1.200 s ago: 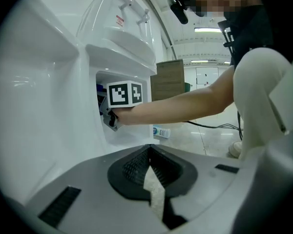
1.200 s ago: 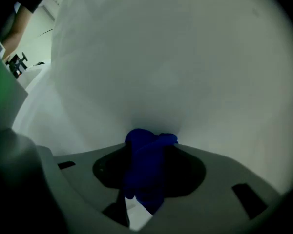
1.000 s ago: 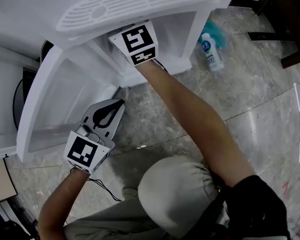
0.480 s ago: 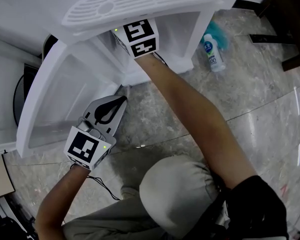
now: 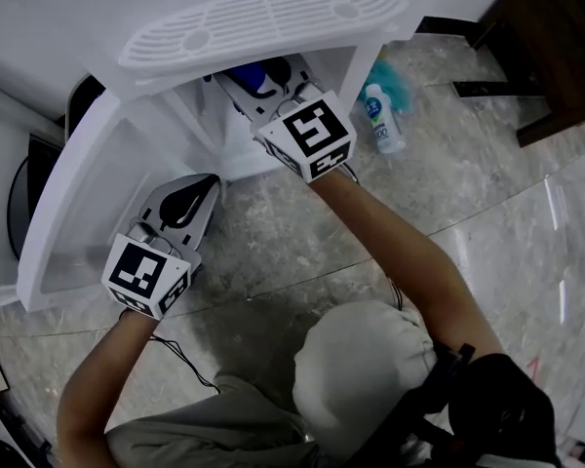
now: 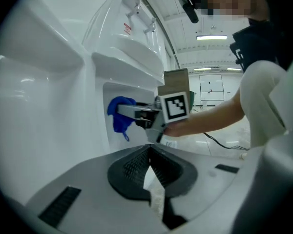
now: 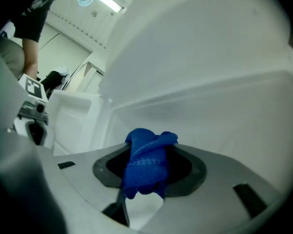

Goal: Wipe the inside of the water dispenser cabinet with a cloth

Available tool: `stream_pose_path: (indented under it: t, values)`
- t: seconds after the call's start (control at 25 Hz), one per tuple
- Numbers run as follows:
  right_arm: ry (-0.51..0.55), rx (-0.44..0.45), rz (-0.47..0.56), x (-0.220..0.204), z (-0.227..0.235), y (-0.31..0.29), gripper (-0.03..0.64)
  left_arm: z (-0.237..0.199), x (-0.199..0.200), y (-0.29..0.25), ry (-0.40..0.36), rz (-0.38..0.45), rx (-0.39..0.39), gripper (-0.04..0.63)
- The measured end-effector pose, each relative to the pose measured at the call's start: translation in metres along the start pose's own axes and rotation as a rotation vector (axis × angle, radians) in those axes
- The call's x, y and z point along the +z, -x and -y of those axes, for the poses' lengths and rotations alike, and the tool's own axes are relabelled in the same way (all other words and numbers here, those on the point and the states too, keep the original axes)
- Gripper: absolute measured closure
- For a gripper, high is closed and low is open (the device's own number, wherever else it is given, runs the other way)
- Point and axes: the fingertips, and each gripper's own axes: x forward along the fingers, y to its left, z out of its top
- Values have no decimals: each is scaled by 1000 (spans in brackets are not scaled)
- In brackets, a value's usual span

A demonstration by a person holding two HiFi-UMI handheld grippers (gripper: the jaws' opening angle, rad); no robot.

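The white water dispenser's cabinet (image 5: 200, 110) stands open under the drip grille (image 5: 253, 18), its door (image 5: 68, 193) swung out to the left. My right gripper (image 5: 263, 91) reaches into the cabinet mouth, shut on a bunched blue cloth (image 5: 256, 74). In the right gripper view the cloth (image 7: 149, 150) bulges between the jaws, close to the white inner wall (image 7: 210, 111). My left gripper (image 5: 203, 185) is shut and empty, hovering beside the open door. From the left gripper view, those closed jaws (image 6: 149, 172) point at the cloth (image 6: 119, 113) and the right gripper (image 6: 136, 113).
A white bottle with a blue label (image 5: 382, 120) lies on the marble floor right of the dispenser, beside something teal (image 5: 392, 81). Dark wooden furniture (image 5: 556, 37) stands at the top right. A thin black cable (image 5: 185, 369) trails on the floor near the person's knee.
My right gripper has drawn back out from under the grille toward the cabinet mouth, so the blue cloth now shows. The left gripper has shifted slightly left along the door.
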Motion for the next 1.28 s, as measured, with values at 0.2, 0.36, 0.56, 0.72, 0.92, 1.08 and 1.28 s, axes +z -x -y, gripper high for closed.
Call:
stream_pose_path:
  t: [0.2,0.36,0.56,0.72,0.92,1.08,1.28]
  values:
    - [-1,25,-44,2,-17,63,462,-16,5,-16,103,65,58,588]
    - [46,105,-126,-4,-39,91,462,-14,2,-26,167,89,47,588]
    - [-51,147,-162,-8,-54,116,461,3,-6,-33,138,63,12,588]
    - [-71,152,-192,-14,-58,126,460,8,2,-28,63,79,6,588]
    - [-76,155,-204,-17,-61,128,460,11,8,-31,15,90,-7,588]
    - [-83,160,-219,-22,-63,130,460,15,9,-33,41,90,-15,588]
    - [-85,154,-218,-24,-62,133,460,25,13,-37,17,93,-43,588]
